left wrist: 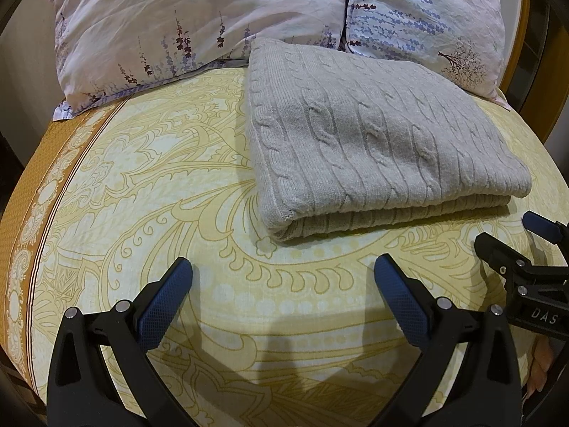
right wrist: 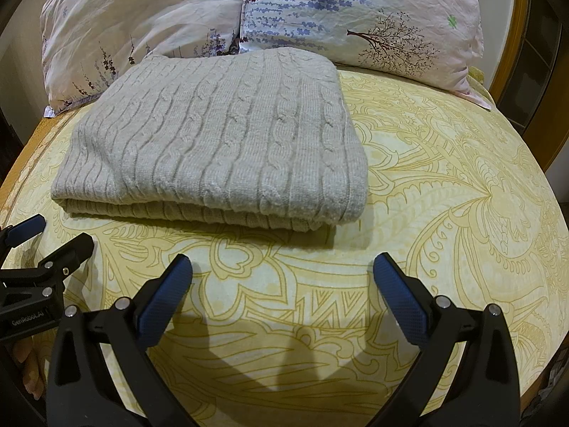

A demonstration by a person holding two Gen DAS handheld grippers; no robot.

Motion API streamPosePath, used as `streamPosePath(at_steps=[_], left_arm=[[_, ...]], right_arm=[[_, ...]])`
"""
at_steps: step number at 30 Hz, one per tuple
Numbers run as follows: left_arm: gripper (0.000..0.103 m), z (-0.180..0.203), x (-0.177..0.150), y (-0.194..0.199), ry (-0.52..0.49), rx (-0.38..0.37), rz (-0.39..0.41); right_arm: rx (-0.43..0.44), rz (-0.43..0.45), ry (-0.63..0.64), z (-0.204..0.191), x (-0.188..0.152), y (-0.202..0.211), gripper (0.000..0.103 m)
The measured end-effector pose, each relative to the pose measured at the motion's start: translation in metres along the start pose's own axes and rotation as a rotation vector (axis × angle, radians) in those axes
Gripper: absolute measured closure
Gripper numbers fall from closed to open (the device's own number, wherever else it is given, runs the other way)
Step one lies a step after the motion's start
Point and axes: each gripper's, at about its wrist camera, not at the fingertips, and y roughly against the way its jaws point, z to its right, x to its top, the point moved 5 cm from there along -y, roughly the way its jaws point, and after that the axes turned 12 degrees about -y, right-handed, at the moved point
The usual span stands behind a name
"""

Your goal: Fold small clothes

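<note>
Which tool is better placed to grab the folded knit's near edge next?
Neither clearly. The grey cable-knit folded garment sits ahead-right of the open left tool and ahead-left of the open right tool.

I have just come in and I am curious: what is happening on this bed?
A person holds a hand-held gripper in each hand. The left hand-held gripper and the right hand-held gripper are both open and hold nothing. A grey cable-knit sweater lies folded on the yellow bedsheet, in front of two floral pillows.
</note>
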Motion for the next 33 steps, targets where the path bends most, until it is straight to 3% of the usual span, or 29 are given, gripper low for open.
streamPosePath(at_steps=[33], left_arm=[[0.001,0.0003,0.0004,-0.001,0.008,0.008,0.006]], right_arm=[[0.0,0.0,0.001,0.0,0.0006,-0.0002,0.002]])
